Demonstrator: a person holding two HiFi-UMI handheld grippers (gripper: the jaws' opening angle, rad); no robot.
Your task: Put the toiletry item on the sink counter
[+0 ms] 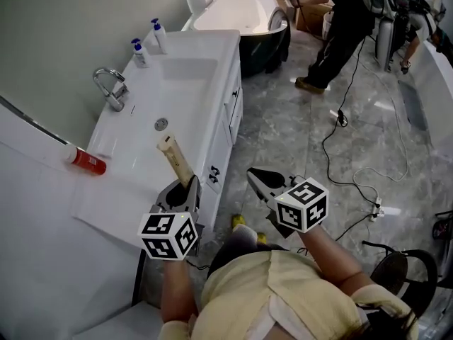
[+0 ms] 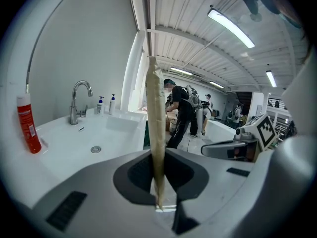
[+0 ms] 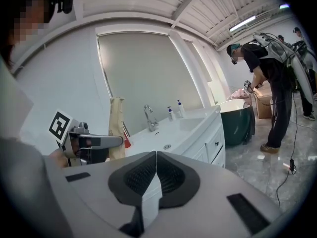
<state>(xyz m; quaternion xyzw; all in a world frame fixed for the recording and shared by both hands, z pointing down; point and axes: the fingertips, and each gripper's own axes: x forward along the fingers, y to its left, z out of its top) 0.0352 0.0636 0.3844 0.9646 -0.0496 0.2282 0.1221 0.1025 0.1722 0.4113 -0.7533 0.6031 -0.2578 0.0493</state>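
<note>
My left gripper [image 1: 185, 188] has its jaws clamped on the bottom end of the toiletry tube [image 1: 175, 160], a flat, cream-coloured tube with a pale rounded cap at its far end. The tube is in the air, slanting up and away from me over the near part of the white sink tabletop [image 1: 212, 55], and it is not resting on the surface. From the head view I see its broad side, with the basin's drain [image 1: 161, 124] just beyond its cap. The left gripper view turns it edge-on, so it becomes a thin, slightly wrinkled strip rising straight out from between the jaws. The right gripper view shows the wide face again, standing tall beside my left gripper. That view also shows what the others cannot: the jaws of my right gripper [image 3: 156, 155] are pressed together with nothing between them, out over the floor beside the cabinet. Only the head view lays out the whole tabletop, with the faucet [image 1: 110, 87], a red bottle [image 1: 86, 161] near the wall and two pump bottles [image 1: 139, 52] at the far end.
</note>
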